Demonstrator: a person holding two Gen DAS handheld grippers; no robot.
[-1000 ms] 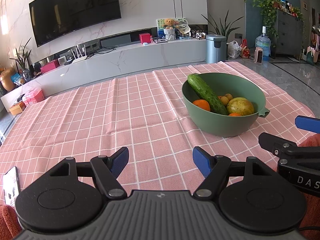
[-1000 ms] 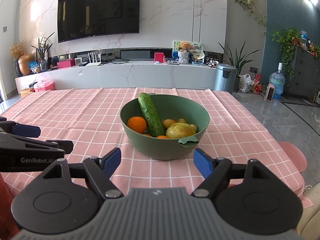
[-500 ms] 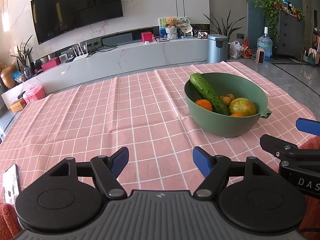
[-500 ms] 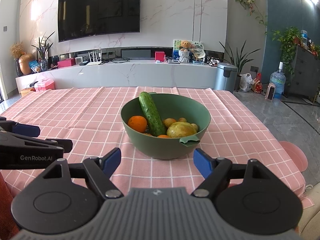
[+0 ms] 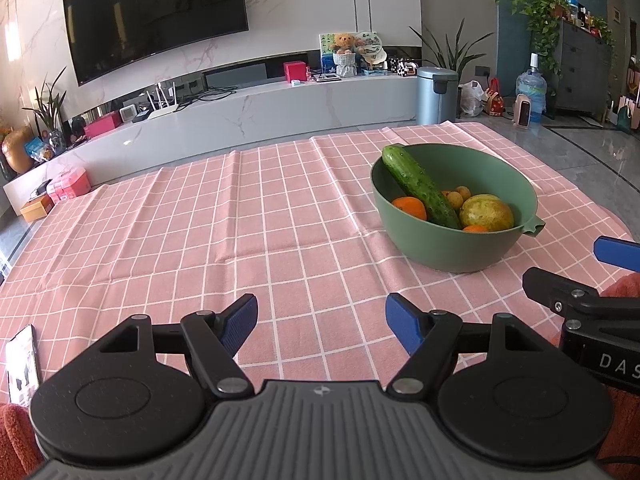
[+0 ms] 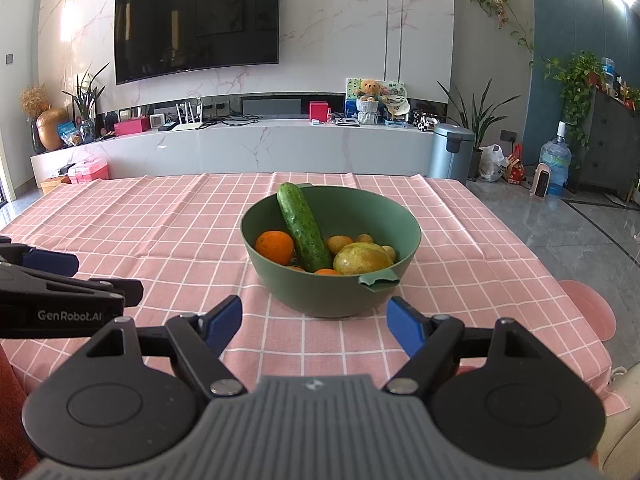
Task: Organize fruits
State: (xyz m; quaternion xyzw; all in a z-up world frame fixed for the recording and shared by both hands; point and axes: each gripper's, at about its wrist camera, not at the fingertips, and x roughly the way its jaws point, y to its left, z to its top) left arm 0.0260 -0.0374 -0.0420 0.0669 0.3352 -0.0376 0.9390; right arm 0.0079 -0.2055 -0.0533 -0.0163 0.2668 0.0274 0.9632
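A green bowl (image 6: pixel 404 258) stands on the pink checked tablecloth (image 6: pixel 160 240). It holds a cucumber (image 6: pixel 304 230) leaning on the rim, an orange (image 6: pixel 275 246), a yellow-green mango (image 6: pixel 362 259) and several small yellow fruits (image 6: pixel 339 243). The bowl also shows in the left wrist view (image 5: pixel 440 252), with the cucumber (image 5: pixel 418 186) and the mango (image 5: pixel 486 213). My right gripper (image 6: pixel 314 322) is open and empty, just in front of the bowl. My left gripper (image 5: pixel 322 320) is open and empty, left of the bowl and back from it.
A phone (image 5: pixel 22 364) lies on the cloth at the near left. The table's right edge (image 6: pixel 576 300) drops to a pink stool (image 6: pixel 588 308). A TV console (image 6: pixel 240 144) and a bin (image 6: pixel 452 152) stand beyond the far edge.
Both grippers have drifted very slightly; the bowl sits a touch further right in the left wrist view. Both stay open and empty. The fruits have not moved.
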